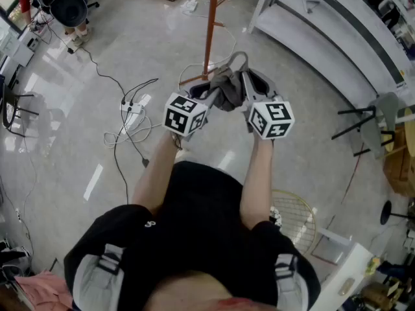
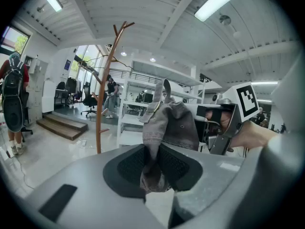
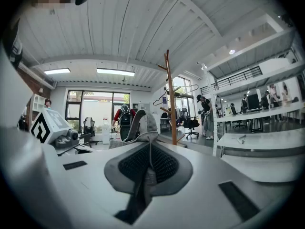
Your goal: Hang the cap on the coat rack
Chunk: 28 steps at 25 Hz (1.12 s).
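A grey cap (image 1: 227, 88) hangs stretched between my two grippers, held out in front of the person's chest. My left gripper (image 1: 209, 96) is shut on one edge of the fabric, which bunches between its pads (image 2: 151, 168); the cap's crown (image 2: 175, 124) rises above them. The right gripper (image 1: 250, 91) is shut on the opposite edge, with thin fabric pinched in its jaws (image 3: 147, 170) and the cap's strap arch (image 3: 142, 120) above. The orange wooden coat rack (image 1: 209, 24) stands just beyond the cap; its forked pole (image 2: 102, 94) (image 3: 169, 97) shows in both gripper views.
White shelving (image 1: 324, 24) runs along the right. A power strip with cables (image 1: 133, 109) lies on the floor to the left, an office chair (image 1: 65, 5) farther back. A racket (image 1: 295, 216) lies near the person's feet, black stools (image 1: 363, 122) at right. A person with a backpack (image 2: 12, 104) stands nearby.
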Tool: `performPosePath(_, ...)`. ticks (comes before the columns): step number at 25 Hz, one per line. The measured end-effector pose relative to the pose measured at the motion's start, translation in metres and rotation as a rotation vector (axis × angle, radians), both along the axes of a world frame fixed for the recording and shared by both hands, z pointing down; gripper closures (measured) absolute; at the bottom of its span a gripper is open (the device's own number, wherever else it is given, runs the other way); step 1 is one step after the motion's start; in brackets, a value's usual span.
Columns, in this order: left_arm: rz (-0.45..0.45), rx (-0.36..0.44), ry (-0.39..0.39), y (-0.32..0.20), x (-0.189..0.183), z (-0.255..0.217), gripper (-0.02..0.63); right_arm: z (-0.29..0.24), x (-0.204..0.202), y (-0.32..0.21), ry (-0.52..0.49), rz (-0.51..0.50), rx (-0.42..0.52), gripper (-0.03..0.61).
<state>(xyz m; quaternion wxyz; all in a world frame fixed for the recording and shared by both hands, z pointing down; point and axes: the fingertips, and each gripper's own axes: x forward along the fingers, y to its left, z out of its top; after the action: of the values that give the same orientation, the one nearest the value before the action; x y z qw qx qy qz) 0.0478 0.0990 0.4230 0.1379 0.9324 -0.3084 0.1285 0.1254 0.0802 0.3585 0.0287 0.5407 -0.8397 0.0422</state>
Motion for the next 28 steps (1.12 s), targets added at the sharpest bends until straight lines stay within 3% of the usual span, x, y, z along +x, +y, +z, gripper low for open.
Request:
performPosePath(4, 0.001, 0.001, 0.017, 0.002, 0.007, -0.002, 0.532, -0.008, 0.001, 0.002, 0.042, 0.0, 0.026, 0.578)
performPosePath(15, -0.062, -0.023, 0.0, -0.006, -0.012, 0.006, 0.532, 0.0, -0.008, -0.007, -0.02, -0.039, 0.012, 0.578)
performPosePath(19, -0.098, -0.043, -0.017, -0.015, -0.032, 0.014, 0.532, 0.009, -0.02, -0.014, -0.037, -0.066, -0.011, 0.577)
performPosePath(28, -0.096, -0.072, -0.021, -0.062, -0.032, 0.026, 0.532, 0.021, -0.021, -0.061, -0.044, -0.067, -0.04, 0.577)
